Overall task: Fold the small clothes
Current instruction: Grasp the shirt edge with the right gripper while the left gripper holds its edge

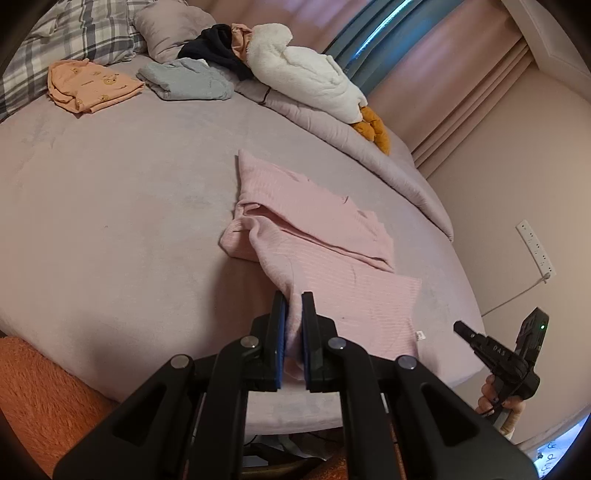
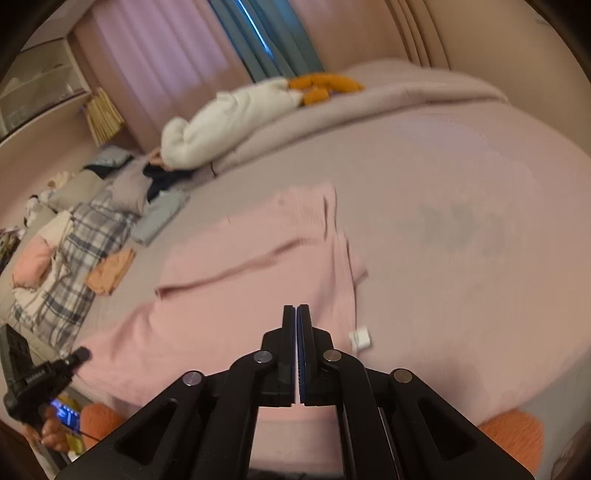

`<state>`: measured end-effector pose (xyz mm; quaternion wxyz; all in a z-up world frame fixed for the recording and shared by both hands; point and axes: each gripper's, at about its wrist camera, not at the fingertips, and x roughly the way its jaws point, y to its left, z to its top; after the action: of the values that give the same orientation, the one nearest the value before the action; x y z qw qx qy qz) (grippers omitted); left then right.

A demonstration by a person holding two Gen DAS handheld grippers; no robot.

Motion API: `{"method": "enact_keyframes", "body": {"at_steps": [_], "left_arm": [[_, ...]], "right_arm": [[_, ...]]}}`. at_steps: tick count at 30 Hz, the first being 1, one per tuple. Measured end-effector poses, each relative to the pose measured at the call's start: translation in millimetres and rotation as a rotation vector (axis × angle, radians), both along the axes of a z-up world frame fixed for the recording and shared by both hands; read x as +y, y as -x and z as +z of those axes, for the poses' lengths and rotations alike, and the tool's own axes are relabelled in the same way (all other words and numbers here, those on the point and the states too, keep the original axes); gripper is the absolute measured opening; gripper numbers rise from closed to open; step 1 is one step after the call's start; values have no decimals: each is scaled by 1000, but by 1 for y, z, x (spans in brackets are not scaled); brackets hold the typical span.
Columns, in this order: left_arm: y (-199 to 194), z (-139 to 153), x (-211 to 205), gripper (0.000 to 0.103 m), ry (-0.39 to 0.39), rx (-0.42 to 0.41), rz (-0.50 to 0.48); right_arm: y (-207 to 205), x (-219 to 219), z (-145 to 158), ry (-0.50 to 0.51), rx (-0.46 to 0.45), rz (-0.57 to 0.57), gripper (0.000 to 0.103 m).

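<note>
Left gripper (image 1: 293, 299) jaws clamped; right gripper (image 2: 297, 310) jaws closed.

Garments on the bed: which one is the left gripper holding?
The pink one, nearest the bed edge, pinched in the left gripper; the orange and grey-blue ones lie folded far back.

Garment (image 1: 314, 236) spread on bed (image 1: 110, 221) near front edge, one corner pinched in left gripper (image 1: 293, 299). Two folded pieces (image 1: 90, 85) side by side at far left, pillows (image 1: 74, 33) behind them. Plush toy (image 1: 303, 77) on duvet (image 1: 369, 147) along far right side. Right gripper (image 2: 297, 308) over garment's near part.
</note>
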<state>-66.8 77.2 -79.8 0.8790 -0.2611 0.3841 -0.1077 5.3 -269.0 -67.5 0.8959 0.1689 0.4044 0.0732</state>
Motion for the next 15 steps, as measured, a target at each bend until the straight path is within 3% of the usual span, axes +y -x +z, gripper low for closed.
{"method": "enact_keyframes", "body": {"at_steps": [2, 4, 5, 6, 15], "left_arm": [[-1, -2, 0, 7, -7, 7, 3], [-1, -3, 0, 7, -11, 11, 6], [-1, -4, 0, 7, -11, 12, 7], [-1, -4, 0, 7, -11, 13, 7], [-4, -13, 1, 7, -7, 44, 28]], "right_arm": [[3, -2, -7, 1, 34, -9, 8], [7, -4, -15, 19, 71, -25, 23], [8, -5, -18, 18, 81, -29, 40], [11, -7, -21, 10, 87, -32, 49], [15, -6, -58, 40, 218, 0, 49]]}}
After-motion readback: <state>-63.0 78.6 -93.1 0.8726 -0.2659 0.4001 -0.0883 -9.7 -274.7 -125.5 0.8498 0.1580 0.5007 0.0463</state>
